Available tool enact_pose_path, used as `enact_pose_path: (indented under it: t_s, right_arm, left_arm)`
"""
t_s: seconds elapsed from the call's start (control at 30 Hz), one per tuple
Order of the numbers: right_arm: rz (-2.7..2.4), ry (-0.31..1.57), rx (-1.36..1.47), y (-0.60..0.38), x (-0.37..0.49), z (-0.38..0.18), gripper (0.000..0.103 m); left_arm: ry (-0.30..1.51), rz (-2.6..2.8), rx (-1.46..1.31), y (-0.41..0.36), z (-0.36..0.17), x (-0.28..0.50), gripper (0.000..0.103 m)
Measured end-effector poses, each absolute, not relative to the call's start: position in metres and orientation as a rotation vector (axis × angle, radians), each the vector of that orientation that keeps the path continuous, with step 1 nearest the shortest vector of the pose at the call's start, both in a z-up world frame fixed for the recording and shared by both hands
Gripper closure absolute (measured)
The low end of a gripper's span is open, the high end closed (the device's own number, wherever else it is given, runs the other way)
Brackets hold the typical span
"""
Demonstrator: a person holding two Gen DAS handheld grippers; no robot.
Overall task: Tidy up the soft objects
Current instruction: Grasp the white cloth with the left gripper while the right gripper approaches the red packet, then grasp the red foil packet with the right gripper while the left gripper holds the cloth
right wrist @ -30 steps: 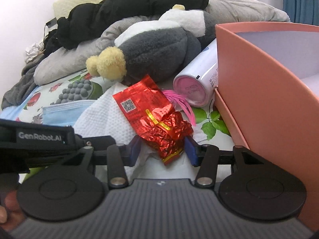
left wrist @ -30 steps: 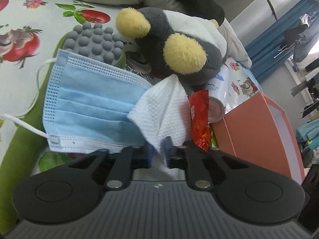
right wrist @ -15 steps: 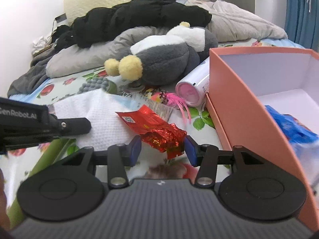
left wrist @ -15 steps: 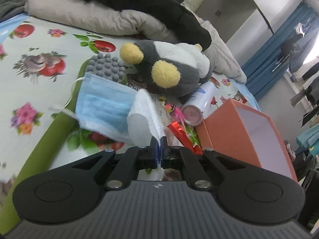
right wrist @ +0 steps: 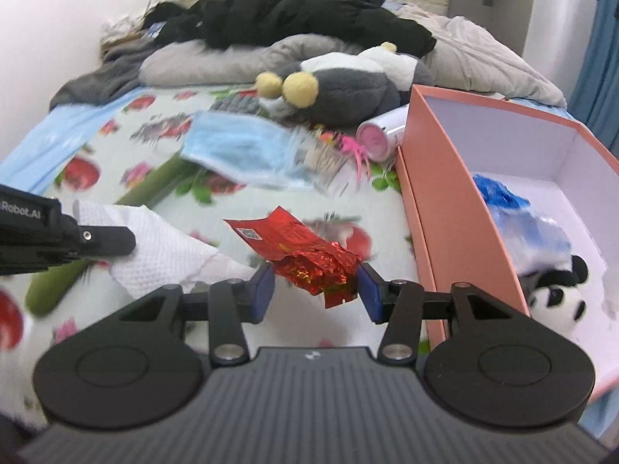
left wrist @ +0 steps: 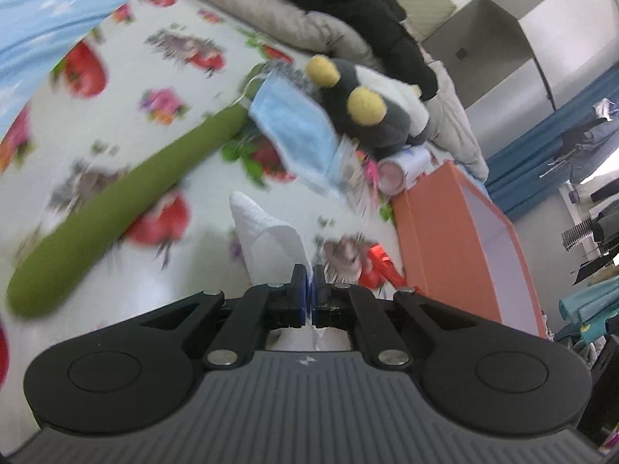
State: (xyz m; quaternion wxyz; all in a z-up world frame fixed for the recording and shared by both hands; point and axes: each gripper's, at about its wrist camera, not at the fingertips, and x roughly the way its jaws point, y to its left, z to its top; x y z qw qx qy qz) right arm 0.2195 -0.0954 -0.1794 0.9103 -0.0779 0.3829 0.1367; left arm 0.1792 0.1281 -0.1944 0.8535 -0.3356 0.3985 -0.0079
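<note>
wrist views angled down, close, sharing bed [left wrist: 127, 143]

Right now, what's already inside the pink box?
In the pink box, a small panda plush lies near the front, with crumpled blue-and-white soft material behind it. The near wall hides the floor along that side, so anything lying there can't be seen.

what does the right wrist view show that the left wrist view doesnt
Only the right wrist view: the inside of the pink box, holding a blue bag and a small panda toy, and the right gripper shut on the red foil packet.

Only the left wrist view: the left gripper with its jaws shut on the white cloth.

Both: the blue face mask, the grey plush toy, the pink-capped bottle and the green stuffed piece.
</note>
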Motion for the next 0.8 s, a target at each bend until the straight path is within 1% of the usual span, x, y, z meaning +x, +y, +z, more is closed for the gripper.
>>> enact_pose_path:
  t_s: [0.23,0.37,0.53,0.57,0.6,0.63,0.67,0.7,0.77,0.8]
  right_arm:
    - [0.309,0.819,-0.187,-0.108,0.188,-0.186,0.052]
    - [0.319,0.834,-0.195,-0.114,0.179,-0.199,0.052]
    - [0.376,0.903,-0.174,-0.118,0.171,-0.211,0.052]
    - [0.392,0.907,-0.167,-0.117,0.169,-0.211,0.052]
    - [0.407,0.908,-0.159,-0.116,0.166,-0.211,0.052]
    - [0.421,0.909,-0.155,-0.116,0.164,-0.210,0.052]
    - [0.430,0.912,-0.156,-0.115,0.162,-0.210,0.052]
    - [0.438,0.916,-0.158,-0.114,0.161,-0.209,0.051]
    - [0.457,0.927,-0.162,-0.114,0.160,-0.208,0.044]
    - [0.466,0.931,-0.166,-0.115,0.159,-0.207,0.037]
  left_arm:
    - [0.871,0.016,-0.632,0.110,-0.196,0.134,0.100]
    - [0.890,0.037,-0.600,0.103,-0.199,0.124,0.100]
    - [0.930,0.062,-0.574,0.102,-0.203,0.110,0.098]
    - [0.946,0.063,-0.557,0.102,-0.203,0.108,0.092]
    - [0.955,0.065,-0.546,0.103,-0.203,0.106,0.079]
    - [0.961,0.069,-0.537,0.103,-0.203,0.103,0.069]
    - [0.960,0.074,-0.530,0.104,-0.202,0.099,0.050]
    - [0.954,0.077,-0.526,0.106,-0.200,0.095,0.043]
    - [0.952,0.075,-0.527,0.110,-0.198,0.089,0.042]
    - [0.956,0.077,-0.531,0.112,-0.197,0.087,0.041]
